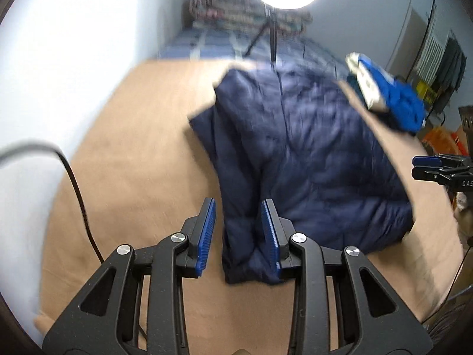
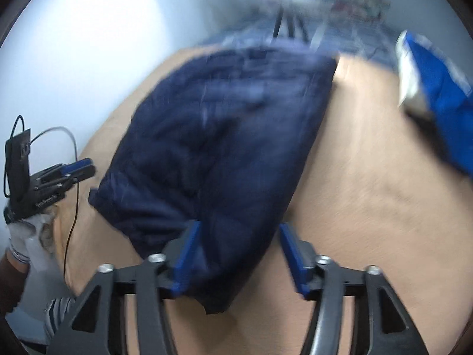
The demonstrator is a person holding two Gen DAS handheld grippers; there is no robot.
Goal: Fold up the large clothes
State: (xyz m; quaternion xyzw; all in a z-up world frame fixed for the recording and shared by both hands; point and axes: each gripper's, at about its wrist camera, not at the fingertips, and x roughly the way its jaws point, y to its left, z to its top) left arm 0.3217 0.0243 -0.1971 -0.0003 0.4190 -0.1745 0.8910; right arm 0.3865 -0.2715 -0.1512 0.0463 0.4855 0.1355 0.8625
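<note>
A dark navy quilted jacket [image 1: 307,159] lies folded on the tan table [image 1: 133,153]. My left gripper [image 1: 238,210] is open, its blue pads on either side of the jacket's near corner. In the right wrist view the jacket [image 2: 212,148] lies across the middle of the table [image 2: 369,183]. My right gripper [image 2: 239,230] is open wide, its fingers straddling the jacket's near end. The left gripper [image 2: 79,167] shows at the left edge there. The right gripper [image 1: 425,167] shows at the right edge of the left wrist view. Both views are motion-blurred.
A blue and white folded garment [image 1: 387,94] lies at the table's far right, also in the right wrist view [image 2: 437,94]. A ring light on a tripod [image 1: 273,29] stands behind the table, before a bed. A black cable [image 1: 74,183] hangs at left.
</note>
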